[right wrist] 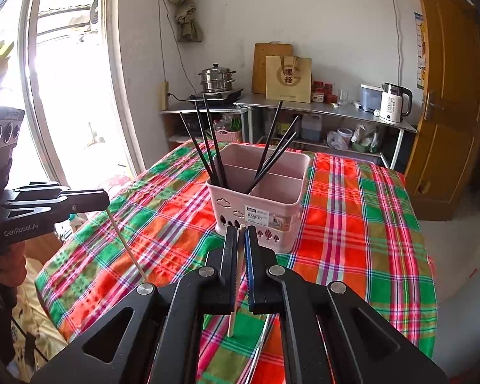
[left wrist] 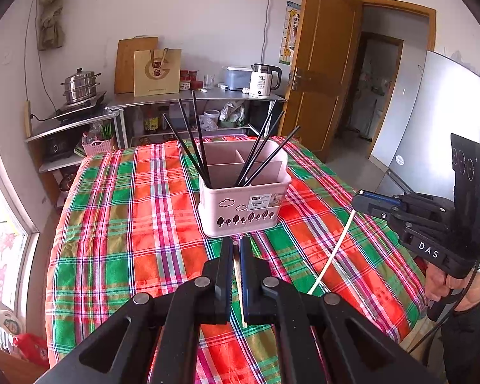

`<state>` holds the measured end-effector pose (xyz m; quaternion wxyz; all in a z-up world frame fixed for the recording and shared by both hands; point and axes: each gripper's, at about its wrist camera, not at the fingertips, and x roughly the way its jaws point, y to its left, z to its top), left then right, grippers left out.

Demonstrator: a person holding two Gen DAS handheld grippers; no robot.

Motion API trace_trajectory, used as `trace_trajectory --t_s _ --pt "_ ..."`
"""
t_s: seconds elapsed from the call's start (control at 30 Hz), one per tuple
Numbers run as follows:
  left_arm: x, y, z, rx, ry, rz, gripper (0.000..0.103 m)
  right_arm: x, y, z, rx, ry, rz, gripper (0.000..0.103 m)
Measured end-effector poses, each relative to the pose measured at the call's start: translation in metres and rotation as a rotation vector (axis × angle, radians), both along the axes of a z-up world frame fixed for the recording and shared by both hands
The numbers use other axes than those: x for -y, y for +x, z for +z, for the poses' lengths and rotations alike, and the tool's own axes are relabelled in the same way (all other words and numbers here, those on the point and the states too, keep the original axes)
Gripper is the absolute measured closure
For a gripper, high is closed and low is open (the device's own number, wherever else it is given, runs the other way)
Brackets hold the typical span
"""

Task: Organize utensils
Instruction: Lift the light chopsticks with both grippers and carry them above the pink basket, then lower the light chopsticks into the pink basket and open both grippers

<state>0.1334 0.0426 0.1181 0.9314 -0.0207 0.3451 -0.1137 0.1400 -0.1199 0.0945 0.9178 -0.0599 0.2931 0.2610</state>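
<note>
A pink divided utensil basket point(left wrist: 243, 204) point(right wrist: 256, 211) stands on the plaid tablecloth point(left wrist: 128, 224) point(right wrist: 352, 224). Several black chopsticks point(left wrist: 192, 140) point(right wrist: 208, 140) lean in its front compartments. My left gripper point(left wrist: 236, 243) is shut on a light wooden chopstick point(left wrist: 238, 284), just in front of the basket; it also shows in the right wrist view point(right wrist: 107, 203) with its chopstick point(right wrist: 126, 246) hanging down. My right gripper point(right wrist: 241, 232) is shut on another light chopstick point(right wrist: 236, 284); in the left wrist view it point(left wrist: 358, 196) holds that chopstick point(left wrist: 332, 252) to the basket's right.
A metal shelf point(left wrist: 192, 99) behind the table carries a steamer pot point(left wrist: 80, 86), paper bag point(left wrist: 156, 72) and kettle point(left wrist: 264, 80). A wooden door point(left wrist: 323, 64) stands right, a window point(right wrist: 64, 80) left. Something metal point(right wrist: 259, 352) lies on the cloth under my right gripper.
</note>
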Motion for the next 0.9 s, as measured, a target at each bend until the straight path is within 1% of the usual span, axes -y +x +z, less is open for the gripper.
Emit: trace_trajectory --t_s 0.1,0.23,0.37,0.47,0.6,0.77,0.83,0.9 --pt "0.001 0.006 0.004 0.006 0.0 -0.001 0.1 -0.003 0.0 0.005 0.022 0.009 0.003 0.099" --pt "-0.001 0.017 0.014 0.019 -0.018 0.003 0.1 -0.004 0.007 0.011 0.046 0.04 -0.011 0.099" --pt "-0.004 0.032 0.031 0.052 -0.04 0.019 0.1 -0.002 0.014 0.025 0.093 0.106 -0.027 0.099" --pt "-0.008 0.042 0.046 0.091 -0.073 0.036 0.1 0.002 0.019 0.041 0.142 0.179 -0.041 0.099" --pt "-0.014 0.054 0.068 0.151 -0.118 0.063 0.1 0.002 0.029 0.059 0.193 0.24 -0.068 0.099" --pt "-0.023 0.068 0.092 0.237 -0.18 0.09 0.1 0.002 0.045 0.075 0.237 0.296 -0.089 0.099" --pt "-0.025 0.073 0.098 0.276 -0.178 0.105 0.1 0.001 0.052 0.079 0.255 0.31 -0.098 0.099" --pt "-0.027 0.081 0.102 0.291 -0.191 0.112 0.1 0.0 0.058 0.082 0.269 0.32 -0.103 0.099"
